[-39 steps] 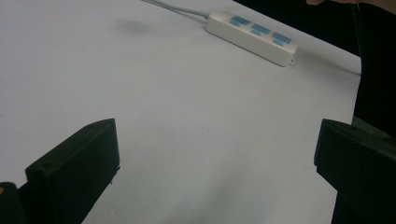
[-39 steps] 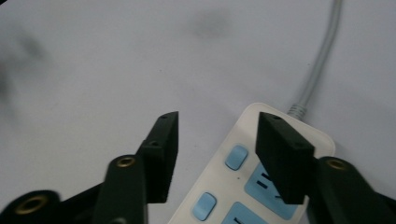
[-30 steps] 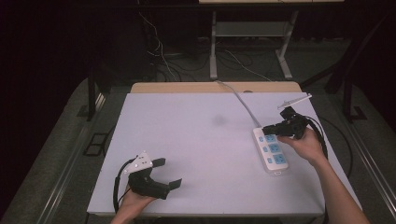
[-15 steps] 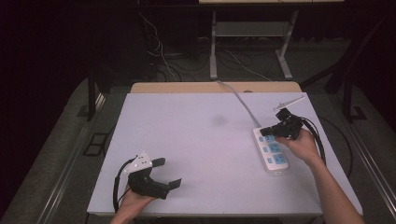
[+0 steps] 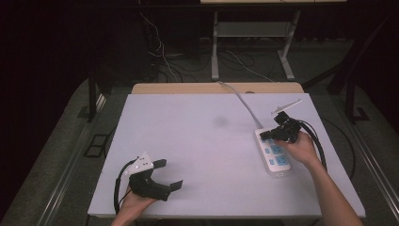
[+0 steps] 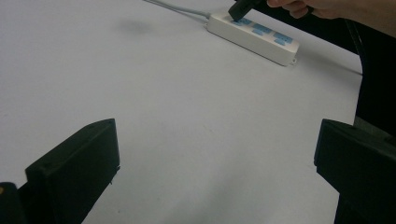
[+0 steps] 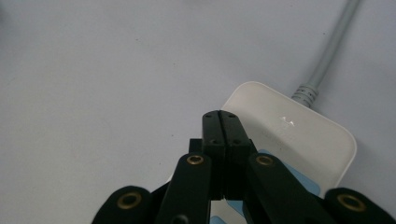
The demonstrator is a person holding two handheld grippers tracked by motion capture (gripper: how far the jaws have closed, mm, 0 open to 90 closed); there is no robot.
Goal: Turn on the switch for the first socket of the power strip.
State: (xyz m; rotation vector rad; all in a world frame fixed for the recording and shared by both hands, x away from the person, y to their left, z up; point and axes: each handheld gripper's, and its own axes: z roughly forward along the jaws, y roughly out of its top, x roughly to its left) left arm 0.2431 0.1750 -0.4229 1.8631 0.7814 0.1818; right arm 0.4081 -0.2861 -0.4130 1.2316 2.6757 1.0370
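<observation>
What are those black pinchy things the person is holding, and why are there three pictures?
Each hand holds a tool with a two-jaw claw, like big tweezers. One picture comes from a camera up high, looking down on the white table. The other two come from little cameras riding on each tool, looking along its jaws. The left claw rests near the table's front edge, jaws wide apart, holding nothing. The right claw is pinched shut, its tip over the cable end of a white power strip with blue sockets. A grey cable runs from the strip off the table's far side.
</observation>
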